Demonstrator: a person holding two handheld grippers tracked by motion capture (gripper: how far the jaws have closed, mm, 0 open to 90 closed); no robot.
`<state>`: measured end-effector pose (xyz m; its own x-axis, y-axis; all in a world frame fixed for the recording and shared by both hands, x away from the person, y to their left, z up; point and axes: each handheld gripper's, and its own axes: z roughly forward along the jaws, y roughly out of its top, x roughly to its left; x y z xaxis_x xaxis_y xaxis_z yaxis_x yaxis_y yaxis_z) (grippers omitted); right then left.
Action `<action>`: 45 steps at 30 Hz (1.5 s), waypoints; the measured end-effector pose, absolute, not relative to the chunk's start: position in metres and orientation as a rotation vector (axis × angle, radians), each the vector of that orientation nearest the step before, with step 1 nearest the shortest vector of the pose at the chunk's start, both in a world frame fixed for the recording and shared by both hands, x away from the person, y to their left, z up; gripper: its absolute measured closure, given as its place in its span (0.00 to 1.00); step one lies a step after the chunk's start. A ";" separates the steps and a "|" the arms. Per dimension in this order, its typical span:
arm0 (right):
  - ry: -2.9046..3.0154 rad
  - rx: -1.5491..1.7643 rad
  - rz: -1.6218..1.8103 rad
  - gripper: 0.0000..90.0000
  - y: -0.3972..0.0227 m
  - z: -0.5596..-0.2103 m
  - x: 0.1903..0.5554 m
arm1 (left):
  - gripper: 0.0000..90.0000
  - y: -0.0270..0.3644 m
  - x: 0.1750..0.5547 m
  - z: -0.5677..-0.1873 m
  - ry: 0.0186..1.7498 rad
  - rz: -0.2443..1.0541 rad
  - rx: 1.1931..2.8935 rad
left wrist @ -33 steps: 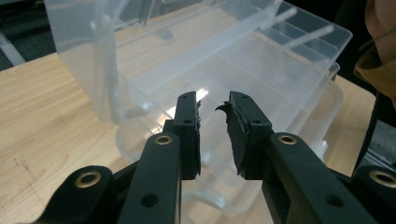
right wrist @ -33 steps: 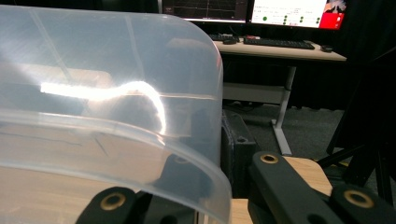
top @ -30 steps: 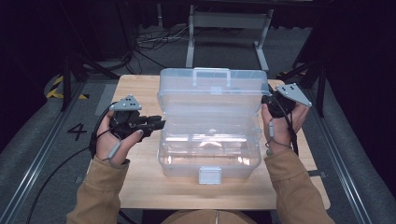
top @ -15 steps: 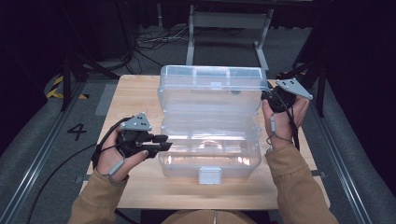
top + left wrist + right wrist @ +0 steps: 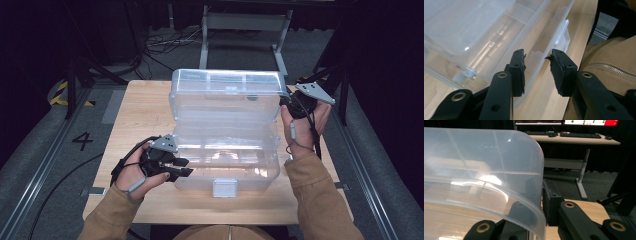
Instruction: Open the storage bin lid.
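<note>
Gripping clear ribbed plastic lid (image 5: pixel 481 170), right tool (image 5: pixel 537 202)

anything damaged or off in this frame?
Pads on the left gripper look ragged, with torn edges at the tips. Otherwise fine: the clear box sits square on the table, its lid raised and clamped at the corner by the right gripper.

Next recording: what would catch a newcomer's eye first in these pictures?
The big clear plastic box in the middle of the wooden table, its lid raised. The right gripper pinches the lid's right edge. The left gripper sits at the box's front left corner, its jaws just opened with nothing between them.
</note>
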<state>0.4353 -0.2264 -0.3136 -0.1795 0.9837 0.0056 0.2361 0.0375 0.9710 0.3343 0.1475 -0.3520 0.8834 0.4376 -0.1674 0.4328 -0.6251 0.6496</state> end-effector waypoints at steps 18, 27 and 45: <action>1.544 1.287 1.215 0.92 -0.228 -0.313 0.439 | 0.66 0.137 0.347 -0.387 0.634 -0.070 2.430; 1.551 1.289 1.222 0.92 -0.229 -0.312 0.441 | 0.69 0.133 0.348 -0.399 0.625 -0.118 2.488; 1.568 1.303 1.215 0.91 -0.229 -0.310 0.447 | 0.83 0.129 0.350 -0.411 0.601 -0.105 2.528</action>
<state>0.4473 -0.2292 -0.3104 -0.2013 0.9792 0.0241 0.2678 0.0313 0.9630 0.3495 0.1288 -0.4109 0.8979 0.3963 -0.1916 0.4378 -0.7582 0.4832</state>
